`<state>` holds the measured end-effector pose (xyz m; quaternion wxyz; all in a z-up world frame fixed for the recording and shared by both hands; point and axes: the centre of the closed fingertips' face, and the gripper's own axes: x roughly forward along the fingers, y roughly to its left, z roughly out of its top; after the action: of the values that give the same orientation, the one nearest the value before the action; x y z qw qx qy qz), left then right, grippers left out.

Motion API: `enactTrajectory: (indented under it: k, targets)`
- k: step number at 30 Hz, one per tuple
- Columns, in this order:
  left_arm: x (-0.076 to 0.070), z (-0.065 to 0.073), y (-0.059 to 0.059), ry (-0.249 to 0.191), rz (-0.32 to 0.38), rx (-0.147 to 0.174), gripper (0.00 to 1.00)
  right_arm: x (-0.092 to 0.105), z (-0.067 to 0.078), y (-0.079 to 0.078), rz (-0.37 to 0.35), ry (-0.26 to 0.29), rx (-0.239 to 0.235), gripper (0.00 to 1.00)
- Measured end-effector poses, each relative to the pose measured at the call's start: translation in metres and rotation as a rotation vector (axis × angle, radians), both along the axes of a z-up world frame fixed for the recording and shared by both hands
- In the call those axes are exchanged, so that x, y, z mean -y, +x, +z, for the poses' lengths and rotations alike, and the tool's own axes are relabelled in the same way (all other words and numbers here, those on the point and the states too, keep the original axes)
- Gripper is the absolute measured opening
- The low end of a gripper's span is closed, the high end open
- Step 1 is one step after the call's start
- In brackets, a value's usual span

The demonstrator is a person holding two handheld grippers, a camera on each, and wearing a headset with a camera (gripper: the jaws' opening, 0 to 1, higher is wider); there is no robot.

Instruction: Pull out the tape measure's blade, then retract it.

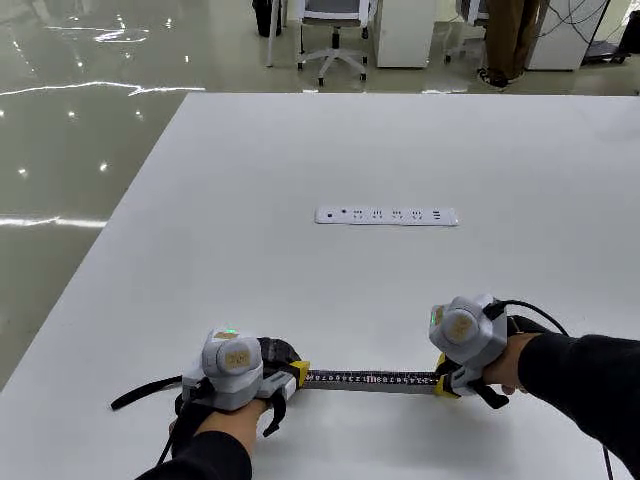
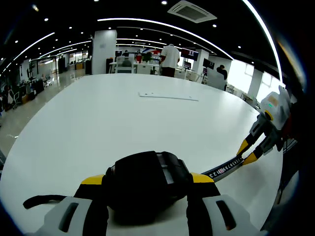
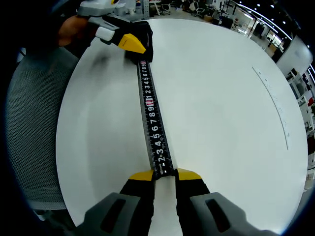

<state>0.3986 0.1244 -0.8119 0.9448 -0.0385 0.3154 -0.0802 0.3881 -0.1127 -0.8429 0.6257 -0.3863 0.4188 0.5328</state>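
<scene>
- The left gripper [image 2: 147, 179] is seen clamped on the black body of the tape measure [image 1: 278, 357], with one yellow-tipped jaw on each side of the case.
- The tape measure is held low at the near edge of the white table [image 1: 400, 140], on the person's left side.
- A black strap [image 1: 145, 393] is seen trailing from the case to the left, lying on the table top.
- The blade [image 3: 151, 113] is drawn out of the case and stretched in a straight line between the two grippers, just above or on the table surface; which of the two cannot be told.
- Black numerals on the blade are readable in the right gripper view, with the lowest numbers nearest the right gripper's jaws.
- The right gripper [image 3: 165, 174] is closed on the free end of the blade, whose tip is caught between the two yellow jaw tips.
- In the head view the right gripper is placed well to the right of the left one, at about the same depth on the table.
- A white power strip [image 1: 386, 216] is seen lying flat near the middle of the table, well apart from both grippers.
- Beyond the far edge of the table, an office chair [image 1: 335, 35] is seen standing on a glossy floor.
</scene>
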Motion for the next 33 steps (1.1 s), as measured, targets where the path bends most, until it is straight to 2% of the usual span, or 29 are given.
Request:
enactTrajectory:
  k: [7,20,33]
  targets:
    - [0.000,0.000,0.000,-0.001,-0.002,0.000,0.61,-0.003,0.000,0.000,0.059,0.004,0.003,0.12]
    - [0.000,0.000,0.000,-0.003,0.000,0.002,0.61,-0.009,-0.001,0.000,0.041,0.032,-0.001,0.12]
    - [-0.001,0.000,0.001,-0.011,-0.001,-0.002,0.61,-0.020,0.000,0.000,0.035,0.036,-0.002,0.12]
